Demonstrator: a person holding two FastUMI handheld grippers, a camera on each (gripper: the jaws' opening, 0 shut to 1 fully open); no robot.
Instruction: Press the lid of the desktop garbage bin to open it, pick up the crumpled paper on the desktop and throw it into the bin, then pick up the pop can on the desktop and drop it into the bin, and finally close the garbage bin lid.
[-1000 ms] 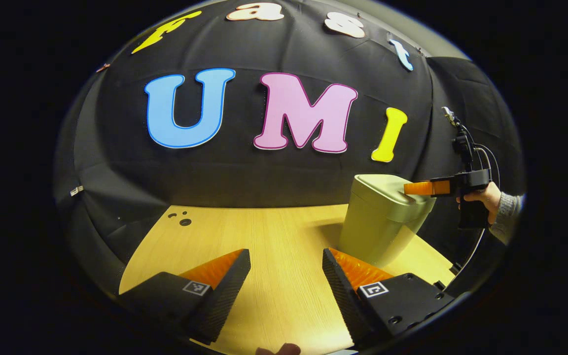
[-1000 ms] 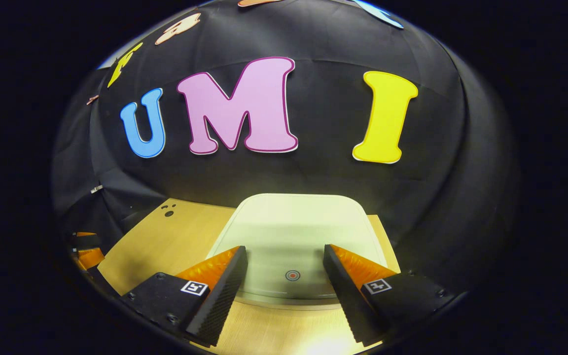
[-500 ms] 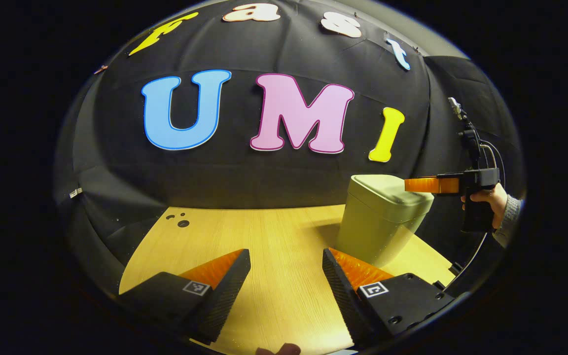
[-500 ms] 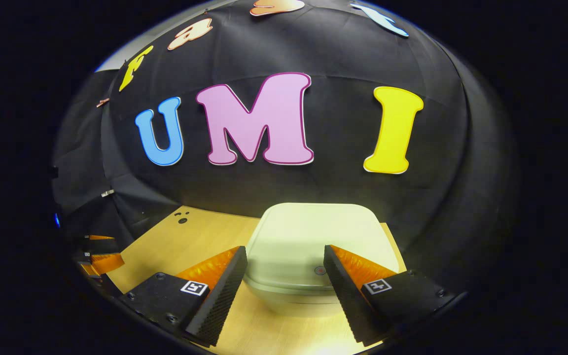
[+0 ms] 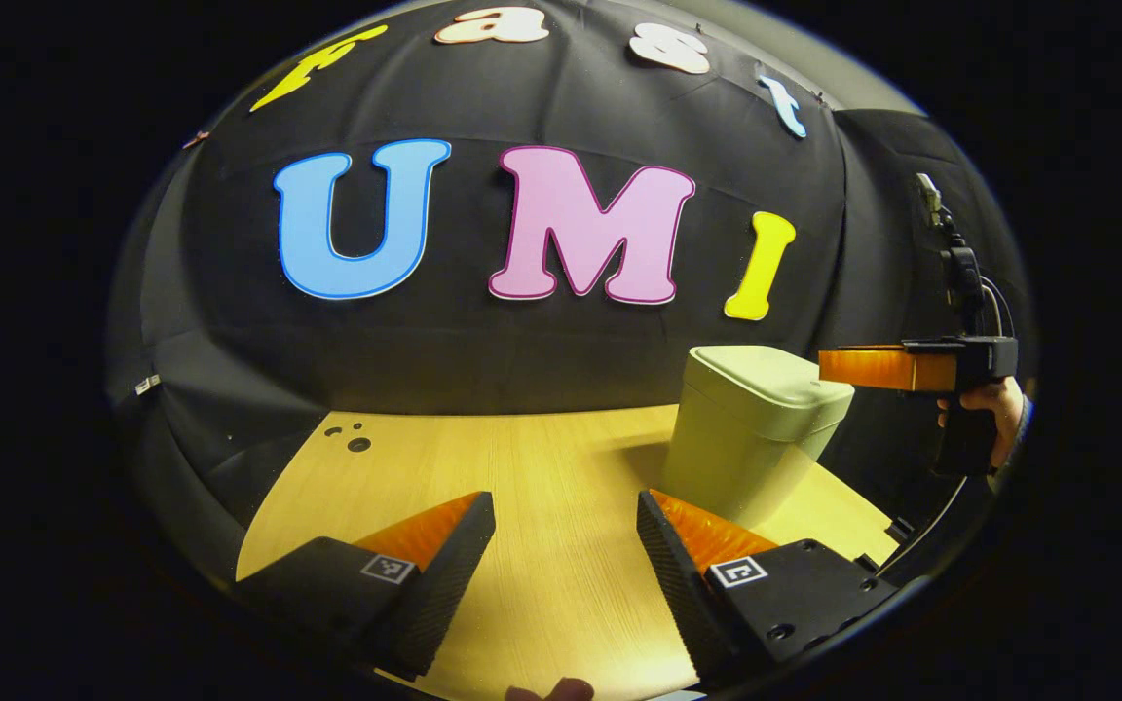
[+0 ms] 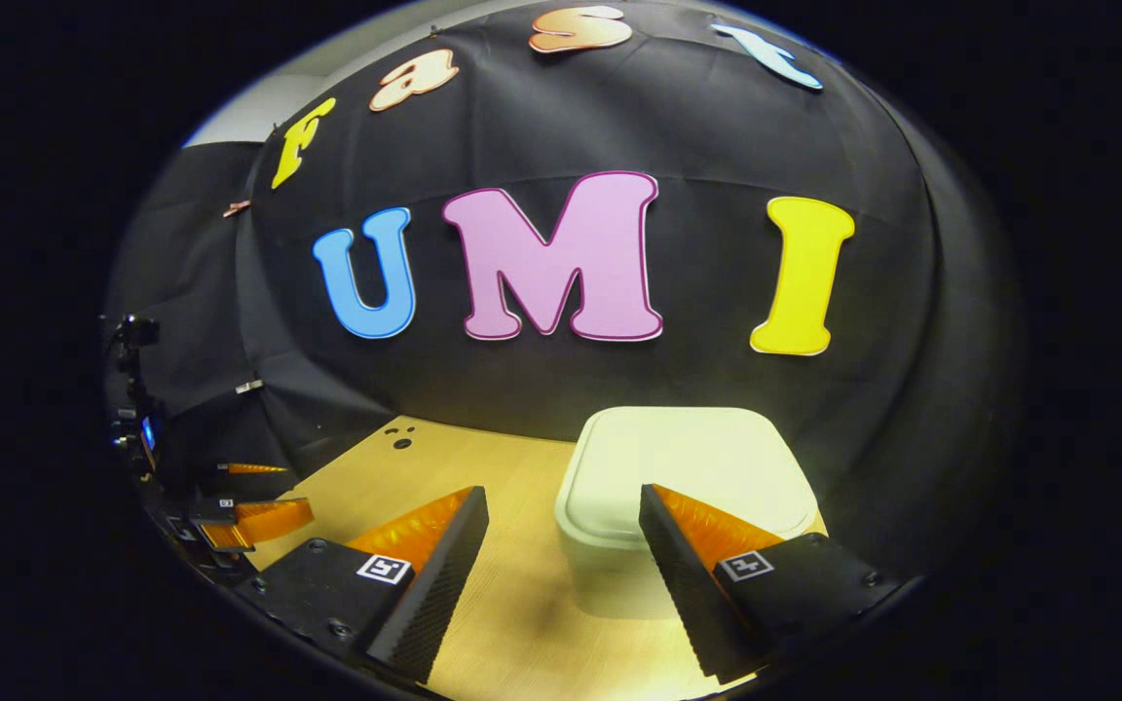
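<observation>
**Lid shut, right gripper clear of bin: end state or first press cannot be told**

Nearest in the left gripper view: the left gripper [image 5: 566, 545] hangs low over the near edge of the worktop [image 5: 522, 467], jaws spread apart and holding nothing. Bare wood lies between and ahead of its fingers.

Next out, toward the right edge of the worktop, stands the garbage bin [image 5: 746, 438], upright, pale green. Its lid [image 5: 770, 378] sits flat and closed on the body; no gap shows at the rim.

Just beyond the bin's right side, the right gripper [image 5: 863, 368] is held level by a hand [image 5: 994, 399], its tips beside the lid edge and apart from it, at about lid height. In the right gripper view its own fingers are released and empty, with the lid [image 6: 688, 462] below and ahead of them, offset toward the right finger.

Far end: small dark holes [image 5: 352, 438] near the far left corner of the worktop.

Crumpled paper and pop can: not found on the visible wood. Judgement: they may be in the bin with the lid closed after them, or out of frame.

If a press is due: centre one fingertip over the lid's front portion, push straight down, release cleanly and watch the lid's response. Risk: an off-centre push could tip the light bin.
</observation>
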